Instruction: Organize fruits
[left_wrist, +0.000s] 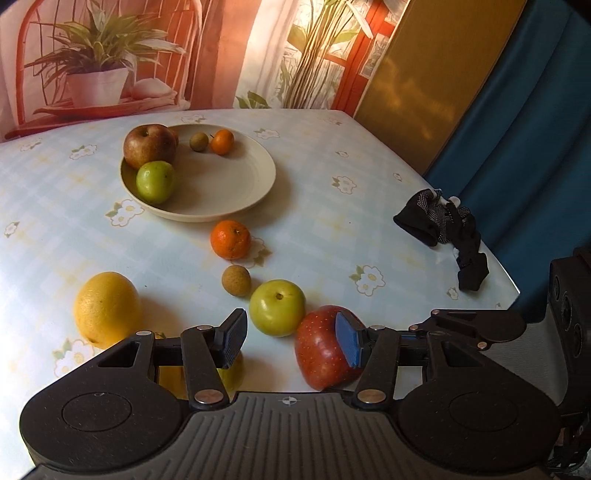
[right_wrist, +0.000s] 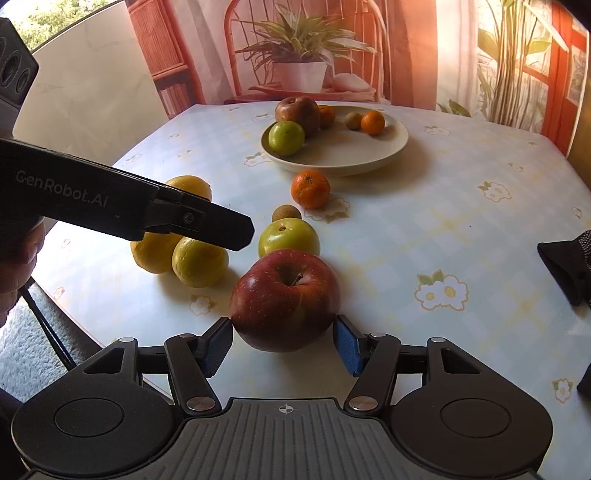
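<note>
Your table (left_wrist: 332, 192) carries a pale checked cloth printed with white flowers, and behind it hangs a backdrop (left_wrist: 221, 55) picturing a potted plant and a red window frame; a blue curtain (left_wrist: 517, 147) hangs at the right side. A black glove (left_wrist: 443, 229) lies near the table's right edge. The cream plate (right_wrist: 391, 147) holds a brownish apple, a green apple, two small oranges and one small brown fruit. On the cloth nearer you lie a mandarin (right_wrist: 310, 188), a small brown fruit (right_wrist: 286, 212), a green apple (right_wrist: 288, 236), a red apple (right_wrist: 284, 299) and three yellow citrus fruits (right_wrist: 199, 262). Your right claw (right_wrist: 282, 345) stands wide apart around the red apple's near side; whether the pads touch it cannot be told. Your left claw (left_wrist: 291, 338) is likewise apart and holds nothing, hovering over the cloth beside the yellow fruits and the green apple.
</note>
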